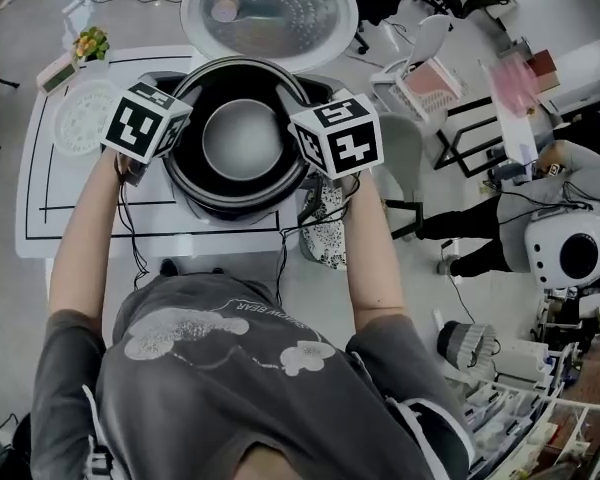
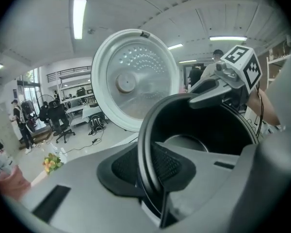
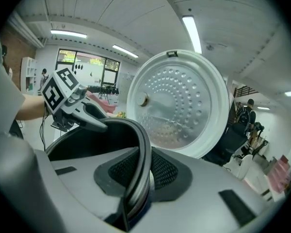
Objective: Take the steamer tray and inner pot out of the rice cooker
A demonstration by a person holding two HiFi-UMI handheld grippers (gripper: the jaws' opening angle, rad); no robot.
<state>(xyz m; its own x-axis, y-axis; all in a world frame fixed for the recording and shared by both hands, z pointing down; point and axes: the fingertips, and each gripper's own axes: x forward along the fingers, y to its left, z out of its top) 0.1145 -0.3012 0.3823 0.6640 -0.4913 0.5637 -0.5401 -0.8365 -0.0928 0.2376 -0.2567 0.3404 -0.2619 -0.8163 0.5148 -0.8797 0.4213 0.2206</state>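
The black inner pot point(image 1: 242, 140) lies in the opening of the rice cooker point(image 1: 318, 90), whose lid point(image 1: 268, 13) stands open behind it. My left gripper point(image 1: 173, 134) is shut on the pot's left rim point(image 2: 144, 144), which runs between its pads point(image 2: 131, 171). On the opposite side, my right gripper point(image 1: 302, 146) is shut on the right rim point(image 3: 144, 149), pinched between its pads point(image 3: 160, 171). Each gripper shows across the pot in the other's view: right gripper point(image 2: 196, 100), left gripper point(image 3: 101, 125). A white perforated steamer tray point(image 1: 80, 118) lies on the table left of the cooker.
The cooker stands on a white table point(image 1: 40, 218) marked with black lines. Artificial flowers point(image 1: 90, 43) sit at its far left corner. A patterned cloth point(image 1: 325, 233) hangs by the table's right edge. White chairs point(image 1: 420, 78) and a seated person point(image 1: 570, 183) are to the right.
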